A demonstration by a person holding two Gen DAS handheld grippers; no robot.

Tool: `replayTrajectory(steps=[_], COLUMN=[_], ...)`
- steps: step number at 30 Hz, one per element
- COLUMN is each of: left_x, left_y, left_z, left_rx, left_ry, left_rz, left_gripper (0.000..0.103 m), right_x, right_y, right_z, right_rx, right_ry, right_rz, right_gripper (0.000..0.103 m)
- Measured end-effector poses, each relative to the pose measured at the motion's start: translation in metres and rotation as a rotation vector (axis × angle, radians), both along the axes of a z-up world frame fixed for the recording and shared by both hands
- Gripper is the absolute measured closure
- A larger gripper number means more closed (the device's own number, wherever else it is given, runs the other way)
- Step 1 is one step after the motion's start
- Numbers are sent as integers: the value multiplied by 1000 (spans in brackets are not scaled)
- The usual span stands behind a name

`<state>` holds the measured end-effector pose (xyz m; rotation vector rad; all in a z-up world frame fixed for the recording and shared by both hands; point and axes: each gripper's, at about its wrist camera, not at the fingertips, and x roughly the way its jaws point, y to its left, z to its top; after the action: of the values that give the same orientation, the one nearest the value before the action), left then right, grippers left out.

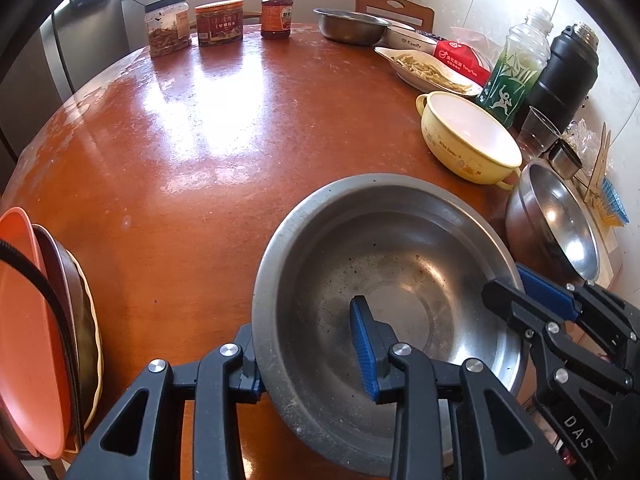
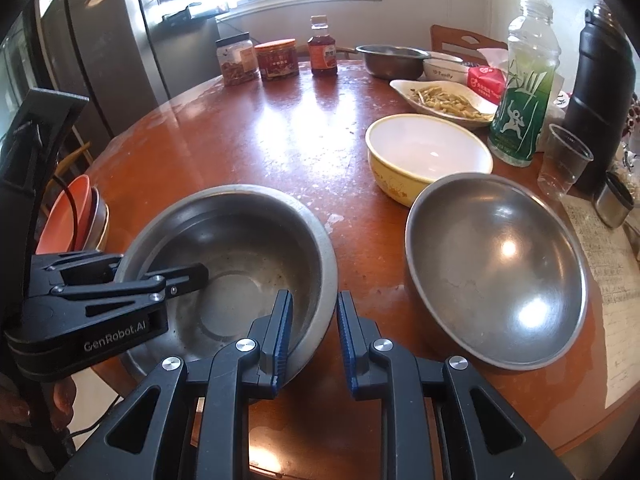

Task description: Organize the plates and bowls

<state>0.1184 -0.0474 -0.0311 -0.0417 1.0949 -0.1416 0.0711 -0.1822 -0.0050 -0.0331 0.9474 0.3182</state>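
While both our claws pinch opposite rims of the large steel bowl point(image 2: 224, 264) on the table point(image 1: 180, 140), left gripper point(image 1: 308, 360) and right gripper point(image 2: 314, 344) alike, we judge little sorted: plates point(image 1: 36, 320) stacked aside, second steel bowl point(image 2: 496, 276) and yellow bowl point(image 2: 428, 156) loose.

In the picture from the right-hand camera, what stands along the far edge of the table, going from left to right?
Clear jar with a black lid → red-lidded jar → brown sauce bottle → steel bowl → white bowl → red tissue pack.
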Motion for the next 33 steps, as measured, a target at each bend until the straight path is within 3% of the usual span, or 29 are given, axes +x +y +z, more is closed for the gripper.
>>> replayTrajectory(steps=[9, 13, 23, 27, 33], left_x=[-3, -6, -15, -21, -26], left_y=[-1, 2, 15, 14, 15], left_z=[3, 9, 29, 41, 55], left_rx=[-9, 4, -18, -20, -56], left_ry=[-11, -39, -108, -143, -178], left_rz=[-28, -28, -24, -32, -32], left_gripper=[65, 51, 48, 46, 44], right_x=[2, 0, -10, -17, -22], right_y=[-1, -2, 1, 0, -6], right_z=[6, 12, 30, 42, 57], right_rx=[9, 16, 10, 24, 45], right_ry=[-18, -44, -95, -127, -166], right_rz=[-15, -25, -35, -40, -66], right_gripper=[78, 69, 68, 59, 54])
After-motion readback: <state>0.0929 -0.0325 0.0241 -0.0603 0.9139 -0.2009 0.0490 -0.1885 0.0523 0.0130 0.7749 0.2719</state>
